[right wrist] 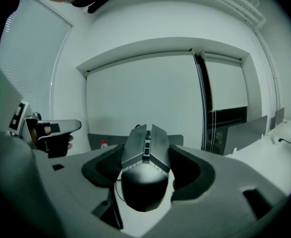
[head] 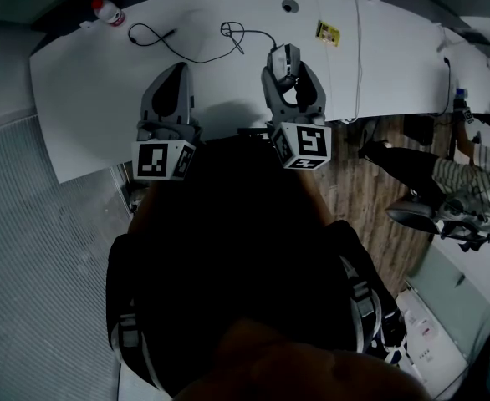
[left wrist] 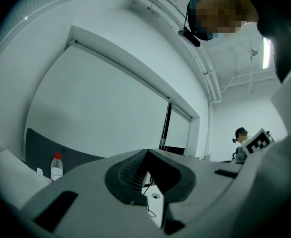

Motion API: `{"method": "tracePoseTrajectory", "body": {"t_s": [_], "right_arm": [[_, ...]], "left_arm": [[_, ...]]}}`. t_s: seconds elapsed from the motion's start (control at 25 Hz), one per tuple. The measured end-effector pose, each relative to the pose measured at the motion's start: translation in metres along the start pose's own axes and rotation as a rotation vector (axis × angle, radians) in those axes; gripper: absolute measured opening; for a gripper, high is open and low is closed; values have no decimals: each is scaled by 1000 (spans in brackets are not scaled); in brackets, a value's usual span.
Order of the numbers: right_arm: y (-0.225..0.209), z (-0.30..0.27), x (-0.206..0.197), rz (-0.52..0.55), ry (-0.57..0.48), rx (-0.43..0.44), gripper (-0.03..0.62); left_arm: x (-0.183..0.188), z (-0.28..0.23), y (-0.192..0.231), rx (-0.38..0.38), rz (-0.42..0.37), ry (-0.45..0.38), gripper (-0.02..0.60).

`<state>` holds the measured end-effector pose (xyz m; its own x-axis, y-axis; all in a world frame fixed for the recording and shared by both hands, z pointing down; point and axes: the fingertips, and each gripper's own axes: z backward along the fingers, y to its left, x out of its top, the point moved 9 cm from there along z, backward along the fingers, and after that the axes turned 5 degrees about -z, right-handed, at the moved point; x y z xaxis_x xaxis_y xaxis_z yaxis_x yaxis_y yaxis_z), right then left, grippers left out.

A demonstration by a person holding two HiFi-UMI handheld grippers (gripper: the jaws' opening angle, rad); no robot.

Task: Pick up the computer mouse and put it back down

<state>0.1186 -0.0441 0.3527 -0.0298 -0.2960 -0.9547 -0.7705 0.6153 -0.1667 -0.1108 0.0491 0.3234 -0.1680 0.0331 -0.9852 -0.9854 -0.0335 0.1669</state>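
The grey and black computer mouse (head: 285,59) sits between the jaws of my right gripper (head: 287,67), which is shut on its sides over the white table (head: 86,98). In the right gripper view the mouse (right wrist: 145,165) fills the gap between the pads, its nose pointing away and upward, with the wall behind it. Its cable (head: 247,33) trails off to the far left. My left gripper (head: 176,75) hovers to the left of the mouse, jaws shut with nothing between them; the left gripper view shows its fingertips (left wrist: 135,170) meeting.
A water bottle with a red cap (head: 108,12) stands at the table's far left corner. A loose black cable (head: 155,37) lies behind the left gripper. A yellow label (head: 328,32) and a round grommet (head: 289,6) lie further back. A person (head: 458,182) sits at the right.
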Motion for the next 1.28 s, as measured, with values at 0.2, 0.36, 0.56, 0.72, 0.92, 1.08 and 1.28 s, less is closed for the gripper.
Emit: {"method": "tracePoseTrajectory", "body": {"t_s": [0.2, 0.36, 0.56, 0.72, 0.92, 1.08, 1.28], "right_arm": [[-2, -2, 2, 4, 5, -3, 285], [-2, -6, 1, 13, 9, -5, 285], [-5, -9, -1, 8, 10, 4, 285], [-5, -11, 0, 20, 12, 1, 285], [-7, -16, -3, 35, 27, -8, 285], [-10, -23, -7, 40, 44, -12, 285], [-13, -29, -12, 47, 62, -16, 285]], "left_arm": [[2, -3, 1, 3, -3, -3, 2], [1, -3, 3, 5, -2, -7, 2], [0, -4, 2, 11, 3, 2, 2], [0, -2, 0, 11, 3, -2, 2], [0, -1, -1, 15, 4, -2, 3], [0, -3, 1, 16, 12, -2, 2], [-1, -2, 0, 23, -4, -8, 2]]}}
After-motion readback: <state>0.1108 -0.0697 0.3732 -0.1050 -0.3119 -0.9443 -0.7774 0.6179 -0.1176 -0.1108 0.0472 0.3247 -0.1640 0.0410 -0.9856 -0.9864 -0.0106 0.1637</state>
